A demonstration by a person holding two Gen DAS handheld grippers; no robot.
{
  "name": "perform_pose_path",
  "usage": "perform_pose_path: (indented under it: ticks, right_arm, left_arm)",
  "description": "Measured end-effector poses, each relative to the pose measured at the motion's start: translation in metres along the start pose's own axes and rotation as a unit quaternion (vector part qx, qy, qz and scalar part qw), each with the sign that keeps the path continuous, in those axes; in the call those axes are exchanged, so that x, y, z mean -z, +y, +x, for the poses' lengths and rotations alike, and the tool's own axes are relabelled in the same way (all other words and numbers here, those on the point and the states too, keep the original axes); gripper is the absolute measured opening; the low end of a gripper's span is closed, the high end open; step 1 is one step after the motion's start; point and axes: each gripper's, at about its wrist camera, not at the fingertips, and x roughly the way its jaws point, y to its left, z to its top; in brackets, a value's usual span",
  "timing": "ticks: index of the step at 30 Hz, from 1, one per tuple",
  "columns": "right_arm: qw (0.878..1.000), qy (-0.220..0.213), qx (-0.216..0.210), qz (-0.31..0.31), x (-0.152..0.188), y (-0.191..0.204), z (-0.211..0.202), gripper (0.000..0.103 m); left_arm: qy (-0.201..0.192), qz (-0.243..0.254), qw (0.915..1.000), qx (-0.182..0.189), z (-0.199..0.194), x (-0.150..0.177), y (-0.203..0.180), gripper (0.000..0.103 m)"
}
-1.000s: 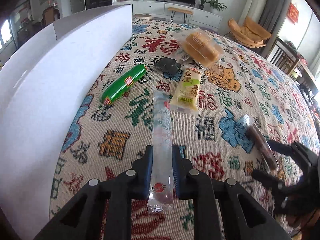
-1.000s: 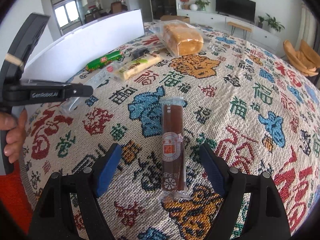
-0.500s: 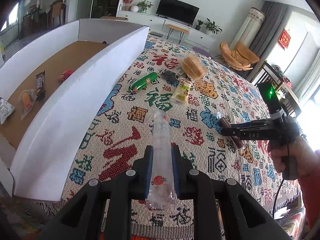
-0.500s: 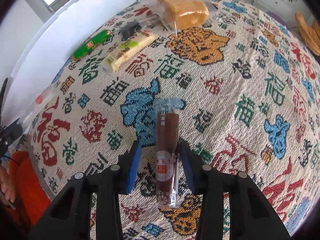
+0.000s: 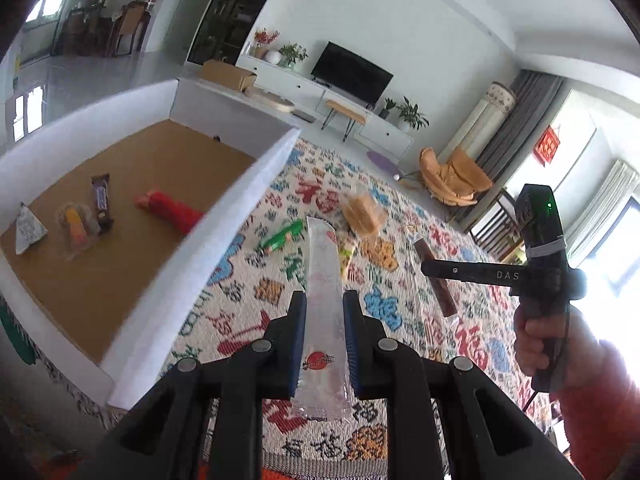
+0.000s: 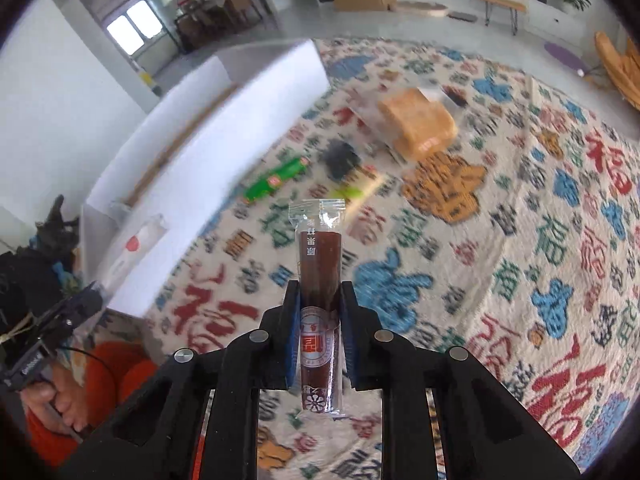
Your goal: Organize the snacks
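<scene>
Snacks are in the air on both sides; the left gripper (image 5: pixel 324 334) is clamped on a clear long packet (image 5: pixel 322 292) with a red logo, lifted off the patterned cloth (image 5: pixel 400 360) and poking forward, while the right gripper (image 6: pixel 320 330) squeezes a dark brown stick snack (image 6: pixel 320 280), also held clear of the cloth. Off to the left sits the white-walled box (image 5: pixel 224 240) with a brown floor, already holding 4 items or so; looks like the drop zone for both. Still lying on the cloth are a green sausage-shaped pack (image 6: pixel 276 178), a yellow-green bar (image 5: pixel 345 258), a small dark item (image 6: pixel 340 158) and a bagged bread loaf (image 6: pixel 416 124).

Risks, as I judge them: both packets are slick film held near 1 end, so a quick swing could let them slide or droop out; the long clear one could catch its tip on the box wall if carried too low; 2 hands heading for the same box could bump each other.

Room looks generous; the near wall is the only edge to clear, the box floor is mostly bare toward the far side, and the cloth between grippers and box carries nothing in the way.
</scene>
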Motion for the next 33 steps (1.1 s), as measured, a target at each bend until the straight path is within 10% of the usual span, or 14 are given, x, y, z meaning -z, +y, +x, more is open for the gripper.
perform_pose_path:
  ticks: [11,13,15,17,26,33]
  right_arm:
    - [0.983,-0.023,-0.181,-0.034,-0.094,0.198,0.063,0.029]
    - [0.983,-0.011,-0.180,-0.026,-0.088,0.210,0.084,0.057]
    - [0.985,-0.020,-0.170,-0.028,-0.075,0.207,0.091,0.059]
    - [0.988,-0.032,-0.146,-0.047,-0.057,0.196,0.088,0.058]
    - [0.978,-0.069,0.141,-0.138,0.061,0.040,0.069,0.069]
    - [0.969,-0.083,0.227,-0.060,0.118,-0.067,0.041,0.069]
  left_arm:
    - [-0.024,-0.037,0.9788,-0.200,-0.032,-0.052,0.124,0.021]
    - [-0.012,-0.047,0.9778,-0.204,-0.034,-0.042,0.132,0.042]
    - [-0.030,-0.052,0.9756,-0.211,-0.041,-0.029,0.129,0.082]
    - [-0.070,-0.049,0.9734,-0.212,-0.050,-0.015,0.115,0.101]
    - [-0.027,0.056,0.9940,-0.090,0.000,0.032,-0.015,0.102]
    - [0.033,0.101,0.9865,-0.125,0.083,0.064,-0.064,0.102]
